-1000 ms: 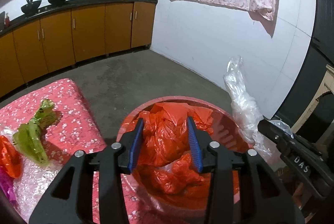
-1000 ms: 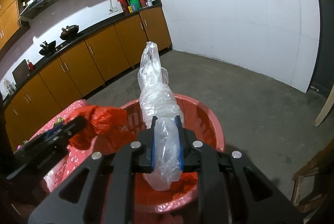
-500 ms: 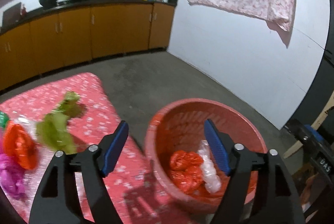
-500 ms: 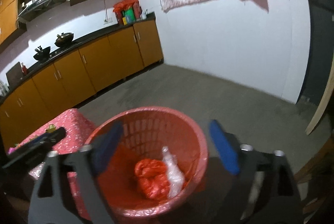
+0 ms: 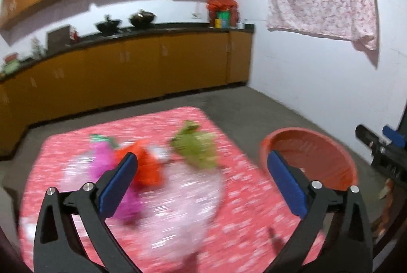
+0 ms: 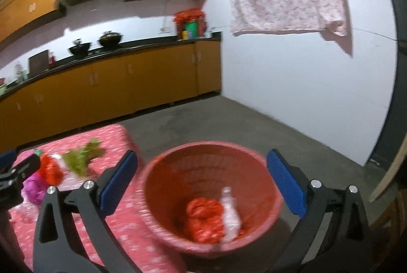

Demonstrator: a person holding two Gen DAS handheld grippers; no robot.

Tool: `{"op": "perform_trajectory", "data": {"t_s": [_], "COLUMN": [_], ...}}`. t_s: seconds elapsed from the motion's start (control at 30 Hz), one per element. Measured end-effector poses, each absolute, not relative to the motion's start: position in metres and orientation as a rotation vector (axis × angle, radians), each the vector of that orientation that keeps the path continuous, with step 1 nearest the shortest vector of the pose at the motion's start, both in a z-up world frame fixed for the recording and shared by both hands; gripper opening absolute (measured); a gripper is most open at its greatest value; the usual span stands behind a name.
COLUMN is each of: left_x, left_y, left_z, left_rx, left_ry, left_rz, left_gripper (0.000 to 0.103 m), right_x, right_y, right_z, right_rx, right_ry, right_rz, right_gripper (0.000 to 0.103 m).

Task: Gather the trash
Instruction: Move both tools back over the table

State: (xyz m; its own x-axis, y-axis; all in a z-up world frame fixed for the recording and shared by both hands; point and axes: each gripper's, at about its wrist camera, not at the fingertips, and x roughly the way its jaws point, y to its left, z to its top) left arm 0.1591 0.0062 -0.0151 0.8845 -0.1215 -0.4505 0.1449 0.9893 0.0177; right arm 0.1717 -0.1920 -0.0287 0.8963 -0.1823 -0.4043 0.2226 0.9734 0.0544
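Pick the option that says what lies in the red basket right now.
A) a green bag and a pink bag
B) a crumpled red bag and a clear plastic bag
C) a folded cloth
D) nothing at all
B: the right wrist view looks down into the red basket, where a crumpled red bag lies beside a clear plastic bag; the green bag is on the table outside it.

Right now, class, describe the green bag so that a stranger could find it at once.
Find the pink flowered table cover beside the red basket. On it lies a row of crumpled bags. The green bag is the one nearest the basket; its neighbours are orange-red and magenta.
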Motion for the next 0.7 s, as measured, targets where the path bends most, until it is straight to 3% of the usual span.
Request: {"op": "perform_trajectory", "data": {"t_s": [0.4,0.63,0.7], "left_x": [0.098,0.113,0.115], "left_y": [0.174,0.216,0.224], "left_z": [-0.059,-0.093,-0.103], "left_rx": [0.013,-0.089,-0.111], "left_ry": [0.603,0.727,0.765], "left_rz": [0.294,0.346,0.351], "left_gripper": [0.101,0.101,0.096], "right_x": [0.170,0.169,0.170], "right_y": [-0.096,-0.058,-0.053], "right_z": [-0.037,-0.044,-0.046], "right_rx": [0.022,-0.042,-0.056], "right_ry": [0.479,0.508,0.516], "right_rz": [-0.019,0.018,0.022], "right_gripper": [0.099,0.099,0.099]}}
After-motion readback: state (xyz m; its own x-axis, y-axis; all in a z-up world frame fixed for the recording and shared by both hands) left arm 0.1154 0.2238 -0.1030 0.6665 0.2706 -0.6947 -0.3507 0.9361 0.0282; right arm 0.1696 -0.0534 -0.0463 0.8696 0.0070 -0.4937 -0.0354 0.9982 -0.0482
